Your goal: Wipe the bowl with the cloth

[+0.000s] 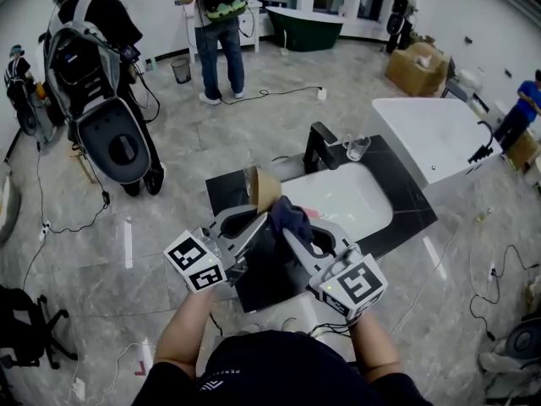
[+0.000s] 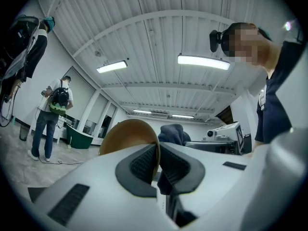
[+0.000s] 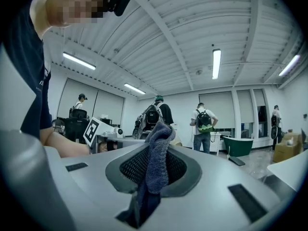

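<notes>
Centre frame, above dark surface [image 1: 406,218]: tan bowl [image 1: 264,189] held on edge, rim pinched in closed left gripper [image 2: 159,163]. Judged light, stiff, probably slippery; rim hold adequate. Just right of it, blue cloth [image 3: 159,143], clamped in closed right gripper [image 3: 153,170]; soft, limp, best gripped bunched.

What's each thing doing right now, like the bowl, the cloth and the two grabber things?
Tan round bowl: held up, tipped on edge, rim pinched.
Dark blue cloth: bunched, clamped, up beside the bowl.
Left hand-held gripper: shut on the bowl's rim.
Right hand-held gripper: shut on the cloth.
Clear drinking glass: upright on the black counter, untouched.
</notes>
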Tool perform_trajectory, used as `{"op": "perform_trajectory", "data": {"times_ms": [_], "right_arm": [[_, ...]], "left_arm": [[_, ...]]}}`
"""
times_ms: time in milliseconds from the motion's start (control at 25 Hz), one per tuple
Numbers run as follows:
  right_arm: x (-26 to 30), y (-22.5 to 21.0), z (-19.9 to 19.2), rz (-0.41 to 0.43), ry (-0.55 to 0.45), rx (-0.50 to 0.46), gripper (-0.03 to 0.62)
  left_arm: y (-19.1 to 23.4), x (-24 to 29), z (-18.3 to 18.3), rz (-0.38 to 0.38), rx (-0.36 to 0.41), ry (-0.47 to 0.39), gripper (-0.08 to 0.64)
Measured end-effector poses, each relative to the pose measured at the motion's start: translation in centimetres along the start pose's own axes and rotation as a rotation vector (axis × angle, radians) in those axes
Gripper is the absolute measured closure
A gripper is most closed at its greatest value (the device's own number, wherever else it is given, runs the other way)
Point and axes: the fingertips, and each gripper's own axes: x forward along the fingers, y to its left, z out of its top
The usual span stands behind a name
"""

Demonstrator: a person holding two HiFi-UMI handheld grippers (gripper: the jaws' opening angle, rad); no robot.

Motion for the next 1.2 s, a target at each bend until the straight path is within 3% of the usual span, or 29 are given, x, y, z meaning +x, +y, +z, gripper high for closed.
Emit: {"op": "perform_trajectory", "data": {"times_ms": [360,800,1200], "right_arm": [[-0.2,-0.5,1.7,-0.018,-0.001,-0.090,0.523],[-0.6,-1.5,1.6,-0.042,0.002,-0.098,0.523],[-1.1,-3.1,1.3,-0.067,-0.001,-0.081,0.523]], "left_arm": [[-2.4,-0.1,-2.2,-0.083,0.037,0.109,0.545],[-4.3,-1.0,-3.7,-0.188,0.061,0.197,0.543],[-6.8,-2.4,-3.4,-0.396,-0.010,0.192,0.545]]}}
